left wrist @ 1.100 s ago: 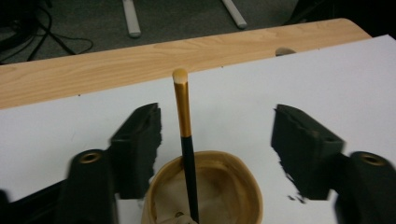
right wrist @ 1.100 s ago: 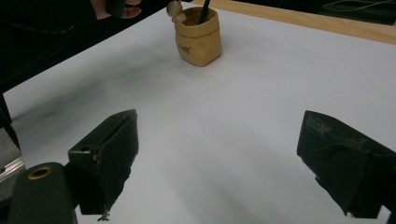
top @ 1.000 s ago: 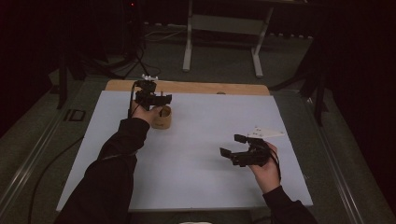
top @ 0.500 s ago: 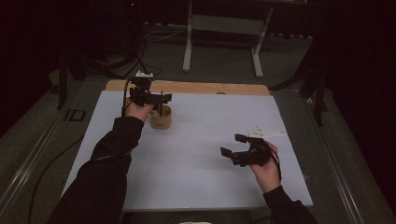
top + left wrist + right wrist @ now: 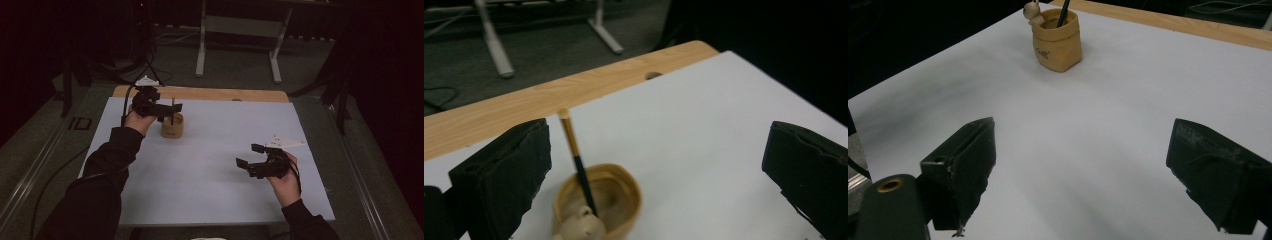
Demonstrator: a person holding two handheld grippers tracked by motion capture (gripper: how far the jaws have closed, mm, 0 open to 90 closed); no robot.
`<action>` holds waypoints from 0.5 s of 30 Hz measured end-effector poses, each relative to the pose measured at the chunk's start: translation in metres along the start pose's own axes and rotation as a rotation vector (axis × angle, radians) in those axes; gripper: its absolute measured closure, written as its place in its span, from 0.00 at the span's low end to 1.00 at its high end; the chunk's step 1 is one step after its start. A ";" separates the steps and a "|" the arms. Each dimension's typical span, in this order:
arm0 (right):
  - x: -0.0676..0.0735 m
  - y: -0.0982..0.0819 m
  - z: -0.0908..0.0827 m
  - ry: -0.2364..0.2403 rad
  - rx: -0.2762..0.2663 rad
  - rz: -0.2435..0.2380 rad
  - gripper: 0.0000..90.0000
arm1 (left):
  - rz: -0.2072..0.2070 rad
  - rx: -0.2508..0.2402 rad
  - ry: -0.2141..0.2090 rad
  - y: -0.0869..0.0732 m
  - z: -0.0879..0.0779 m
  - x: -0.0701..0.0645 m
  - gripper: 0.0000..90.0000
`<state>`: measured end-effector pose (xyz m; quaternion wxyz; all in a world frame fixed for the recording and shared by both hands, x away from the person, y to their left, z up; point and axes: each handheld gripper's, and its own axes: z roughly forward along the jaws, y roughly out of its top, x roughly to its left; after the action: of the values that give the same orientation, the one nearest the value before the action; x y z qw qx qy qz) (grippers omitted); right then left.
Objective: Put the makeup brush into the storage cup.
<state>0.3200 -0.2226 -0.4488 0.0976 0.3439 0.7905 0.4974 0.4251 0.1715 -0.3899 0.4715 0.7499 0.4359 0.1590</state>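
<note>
A tan pen pot (image 5: 172,127) stands on the white table top (image 5: 220,190) at the back left, with a dark pen (image 5: 172,111) upright in it. My left gripper (image 5: 165,106) hovers just left of and above the pot, open. In the left gripper view the pot (image 5: 596,205), the pen (image 5: 576,165) with its yellow upper end, and a small wooden figure (image 5: 580,227) on the rim lie low between the wide jaws of my left gripper (image 5: 659,150), touching neither. My right gripper (image 5: 250,156) is open over bare table at the front right. The right gripper view looks past my right gripper (image 5: 1083,145) to the pot (image 5: 1057,40) far ahead.
A wooden strip (image 5: 220,94) runs along the table's far edge, with a small round hole (image 5: 653,76) in it. Beyond the table is dark floor with a white stand's legs (image 5: 202,50) and cables. Bare white surface lies between the two hands.
My left gripper has shifted slightly left and toward me beside the pot, and the left forearm has swung outward. The right gripper has stayed where it was.
</note>
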 end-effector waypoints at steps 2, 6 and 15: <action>0.000 0.000 0.000 -0.003 0.000 -0.001 0.14 | 0.014 0.001 -0.007 -0.001 -0.005 -0.003 0.00; 0.001 0.000 0.000 -0.001 0.002 -0.002 0.14 | 0.025 0.006 -0.041 -0.004 -0.015 -0.008 0.00; 0.001 0.000 0.001 0.004 0.004 -0.017 0.14 | 0.078 -0.019 -0.126 -0.015 -0.035 -0.019 0.00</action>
<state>0.3192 -0.2213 -0.4488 0.0997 0.3366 0.7944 0.4957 0.3836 0.1791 -0.3819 0.4987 0.7704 0.3740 0.1339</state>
